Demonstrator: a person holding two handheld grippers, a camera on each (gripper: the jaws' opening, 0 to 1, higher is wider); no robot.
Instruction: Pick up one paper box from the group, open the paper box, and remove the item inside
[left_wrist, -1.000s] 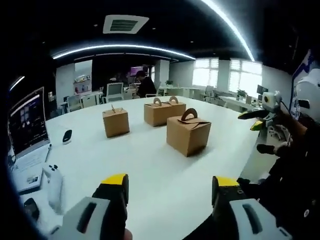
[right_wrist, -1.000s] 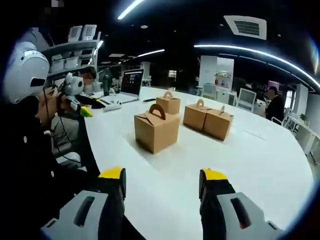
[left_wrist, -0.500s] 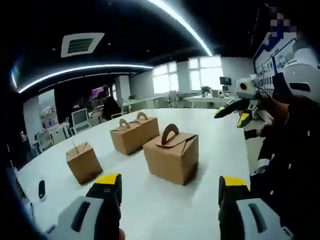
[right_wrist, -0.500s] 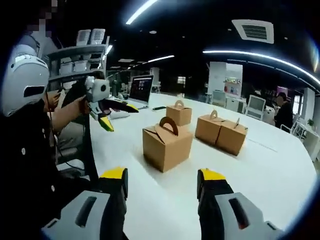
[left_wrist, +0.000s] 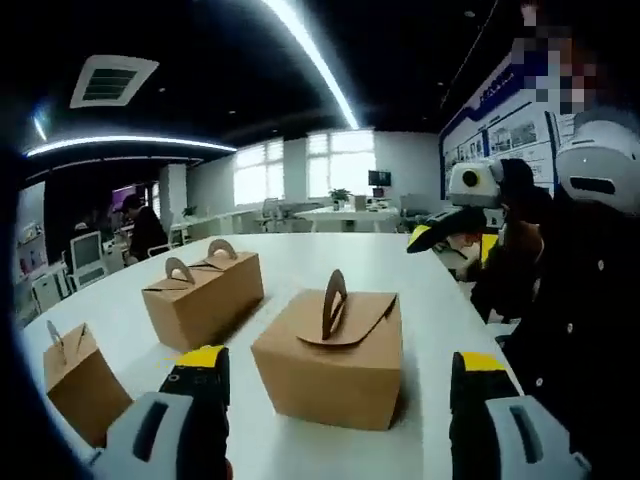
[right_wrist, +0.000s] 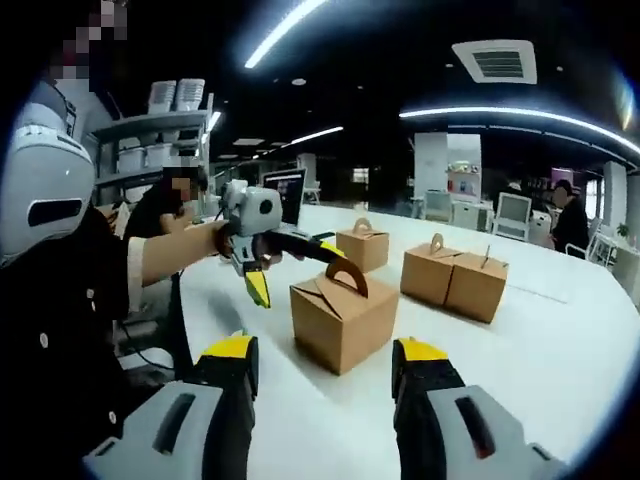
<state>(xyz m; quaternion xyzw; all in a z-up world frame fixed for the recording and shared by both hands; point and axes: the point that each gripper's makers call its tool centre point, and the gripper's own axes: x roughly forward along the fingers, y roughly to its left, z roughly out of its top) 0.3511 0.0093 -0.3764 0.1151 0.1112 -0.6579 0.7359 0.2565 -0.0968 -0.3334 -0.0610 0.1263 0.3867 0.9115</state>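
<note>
The white table (left_wrist: 300, 260) carries four closed kraft paper boxes. The double-handled box (left_wrist: 203, 300) is the largest; a small box (left_wrist: 78, 380) stands apart from it. In the right gripper view these appear as the paired boxes (right_wrist: 455, 280) and the far box (right_wrist: 362, 245).

The nearest box (left_wrist: 335, 355) stands just ahead of the left gripper (left_wrist: 335, 400), between its spread, empty jaws. The right gripper (right_wrist: 320, 385) is likewise spread and holds nothing, facing the same box (right_wrist: 343, 315).

Expected handling: light, thin card, easily crushed at the walls. Take hold at the arched handle (left_wrist: 333, 303), where the top flaps interlock. All lids are shut; the contents cannot be determined.
</note>
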